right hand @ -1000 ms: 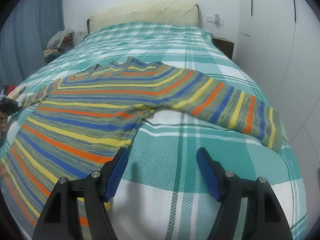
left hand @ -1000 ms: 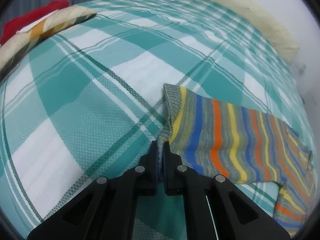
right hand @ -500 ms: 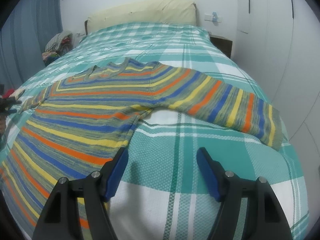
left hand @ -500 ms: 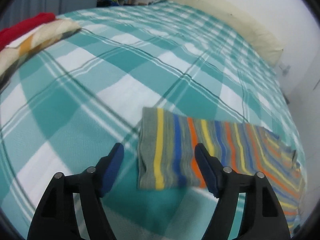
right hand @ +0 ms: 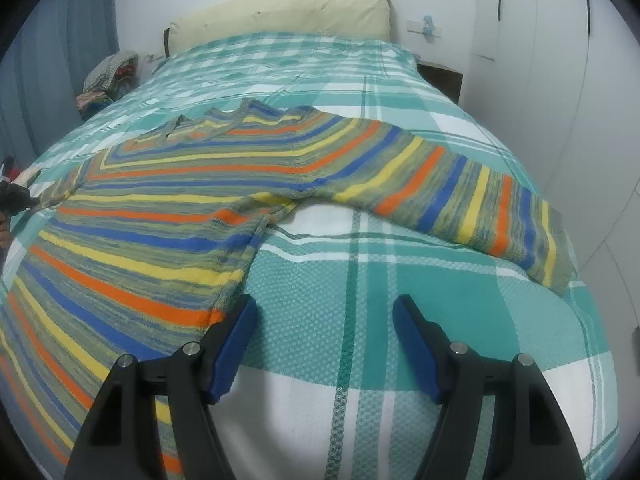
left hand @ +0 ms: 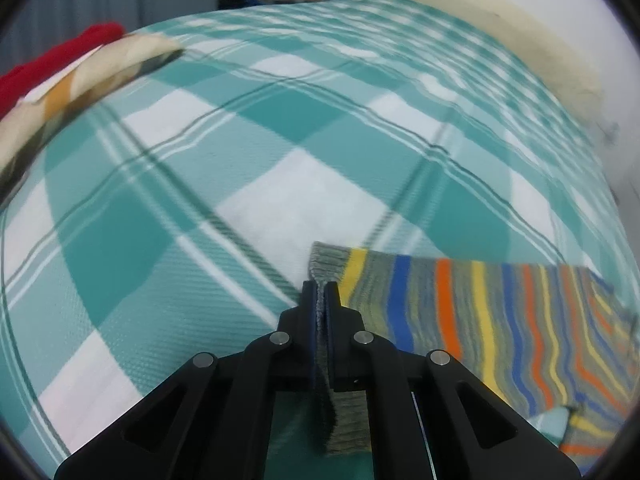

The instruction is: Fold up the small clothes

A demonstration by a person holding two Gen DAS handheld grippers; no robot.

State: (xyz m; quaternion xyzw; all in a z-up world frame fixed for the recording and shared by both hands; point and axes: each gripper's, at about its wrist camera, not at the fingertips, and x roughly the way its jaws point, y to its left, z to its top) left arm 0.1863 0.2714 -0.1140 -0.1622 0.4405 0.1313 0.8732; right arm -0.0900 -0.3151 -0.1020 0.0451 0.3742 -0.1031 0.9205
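Sweater [right hand: 168,216] is lying spread on the bed [right hand: 360,280]; left tool [left hand: 320,296], having just closed, is pinching its sleeve cuff [left hand: 326,266], while right tool [right hand: 324,320] is gaping beside its hem.

Showing a sweater [right hand: 168,220] striped in orange, yellow, blue and grey-green; lying on a bedspread [right hand: 360,280] checked in teal and white; backing onto a cream headboard [right hand: 280,16]; edging a red cloth [left hand: 56,60].

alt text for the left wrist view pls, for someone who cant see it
The left gripper is shut on the grey cuff of a striped sweater sleeve lying on a teal and white plaid bedspread. Folded clothes sit at the far left edge.
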